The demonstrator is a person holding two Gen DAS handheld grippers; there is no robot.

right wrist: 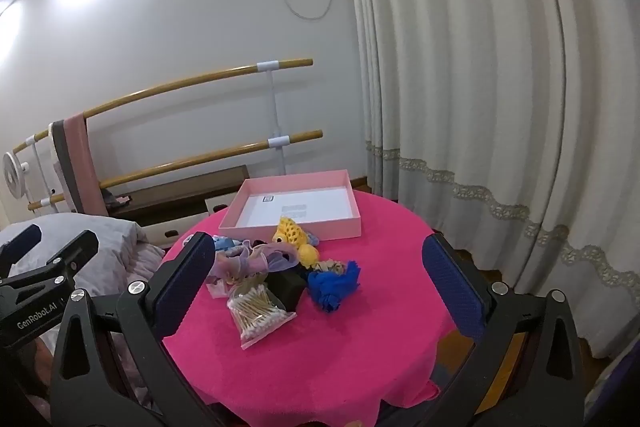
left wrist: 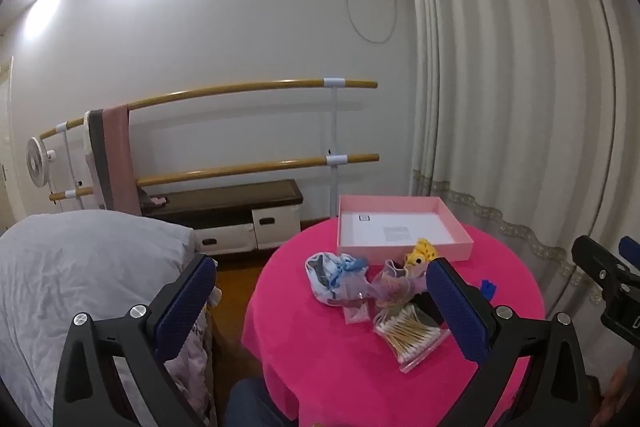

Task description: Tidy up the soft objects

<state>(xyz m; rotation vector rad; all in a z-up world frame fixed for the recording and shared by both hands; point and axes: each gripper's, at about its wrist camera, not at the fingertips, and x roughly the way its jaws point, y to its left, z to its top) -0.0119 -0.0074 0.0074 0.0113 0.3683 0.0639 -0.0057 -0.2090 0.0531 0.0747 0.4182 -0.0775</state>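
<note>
A heap of small soft items lies mid-table on the pink cloth (right wrist: 360, 339): a yellow knitted toy (right wrist: 294, 233) (left wrist: 420, 253), a blue fabric flower (right wrist: 334, 287), a pale blue cloth bundle (left wrist: 334, 273), a mauve gauze scrunchie (right wrist: 256, 259) (left wrist: 390, 277) and a bag of cotton swabs (right wrist: 258, 313) (left wrist: 408, 333). An empty pink box (right wrist: 296, 207) (left wrist: 400, 227) stands behind them. My left gripper (left wrist: 320, 311) is open, held before the table's left edge. My right gripper (right wrist: 316, 291) is open, held short of the heap.
A black block (right wrist: 286, 287) lies among the items. A bed with grey bedding (left wrist: 80, 275) stands left of the table. Wooden barre rails (left wrist: 256, 163), a low bench (left wrist: 224, 203) and long curtains (right wrist: 480, 107) stand behind. The right gripper shows in the left wrist view (left wrist: 608, 279).
</note>
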